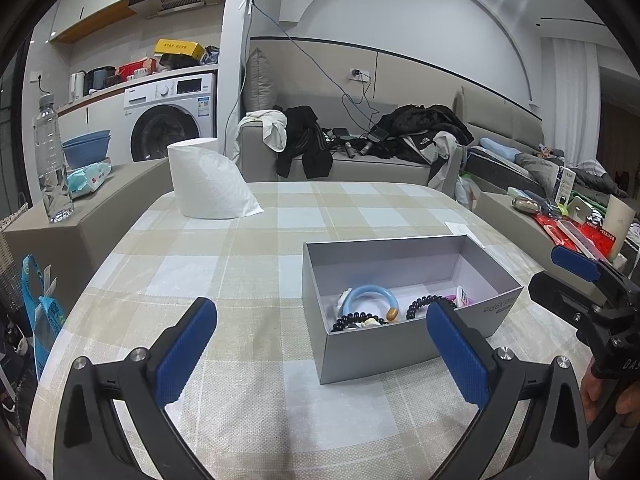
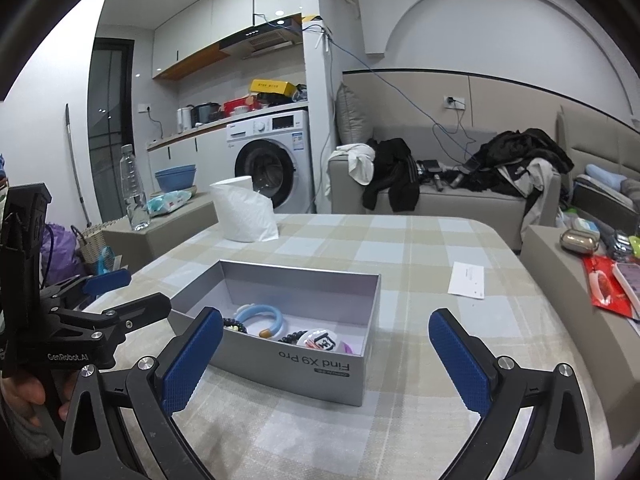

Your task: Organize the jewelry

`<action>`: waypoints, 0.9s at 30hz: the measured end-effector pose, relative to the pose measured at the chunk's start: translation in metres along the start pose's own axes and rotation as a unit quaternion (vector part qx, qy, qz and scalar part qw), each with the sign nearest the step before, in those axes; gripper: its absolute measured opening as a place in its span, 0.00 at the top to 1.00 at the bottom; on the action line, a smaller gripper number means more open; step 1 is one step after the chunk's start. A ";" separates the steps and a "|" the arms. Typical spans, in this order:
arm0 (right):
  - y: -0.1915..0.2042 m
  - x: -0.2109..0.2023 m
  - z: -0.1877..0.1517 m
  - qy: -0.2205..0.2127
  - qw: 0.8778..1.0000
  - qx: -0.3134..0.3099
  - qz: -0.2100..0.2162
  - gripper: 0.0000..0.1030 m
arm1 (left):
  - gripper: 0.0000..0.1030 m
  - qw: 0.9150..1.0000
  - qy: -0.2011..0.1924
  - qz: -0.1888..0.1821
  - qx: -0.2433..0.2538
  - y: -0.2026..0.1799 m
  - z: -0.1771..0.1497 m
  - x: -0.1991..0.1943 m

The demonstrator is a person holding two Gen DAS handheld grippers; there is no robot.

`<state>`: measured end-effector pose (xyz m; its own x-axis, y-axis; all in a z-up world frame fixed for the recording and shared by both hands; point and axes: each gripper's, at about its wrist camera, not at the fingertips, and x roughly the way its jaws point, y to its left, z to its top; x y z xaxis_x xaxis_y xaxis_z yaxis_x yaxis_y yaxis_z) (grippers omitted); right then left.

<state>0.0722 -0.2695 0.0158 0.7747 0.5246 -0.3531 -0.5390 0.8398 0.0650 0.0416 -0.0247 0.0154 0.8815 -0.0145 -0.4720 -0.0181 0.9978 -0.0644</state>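
Note:
An open grey box [image 1: 400, 350] [image 2: 304, 372] stands on the checked tablecloth. Inside lie a light blue ring [image 1: 370, 294] [image 2: 260, 314], black bead bracelets [image 1: 352, 318] [image 2: 292, 336], a small orange piece [image 1: 392, 314], a round badge [image 2: 320, 342] and a pink item [image 1: 464, 298]. My left gripper [image 1: 320, 354] is open and empty, just in front of the box's near left corner. My right gripper [image 2: 326, 356] is open and empty, with its jaws either side of the box's near wall. Each gripper shows at the edge of the other's view.
A toilet paper roll [image 1: 204, 180] [image 2: 244, 210] stands at the table's far left. A white paper slip [image 2: 466, 280] lies right of the box. A water bottle [image 1: 52, 160] stands on a side ledge at left. A cluttered ledge [image 2: 600, 280] borders the right.

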 end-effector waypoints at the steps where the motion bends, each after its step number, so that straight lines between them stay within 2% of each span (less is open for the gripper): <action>1: 0.001 0.000 0.000 0.000 1.000 -0.001 0.000 0.00 | 0.01 1.000 -0.001 0.001 0.001 0.000 0.000 0.000; 27: -0.001 0.000 0.000 0.003 1.000 0.000 0.005 0.00 | 0.01 1.000 -0.004 0.002 -0.003 0.000 0.001 -0.001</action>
<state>0.0729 -0.2703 0.0153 0.7676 0.5316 -0.3579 -0.5460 0.8349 0.0691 0.0406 -0.0251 0.0165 0.8853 -0.0107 -0.4649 -0.0241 0.9973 -0.0688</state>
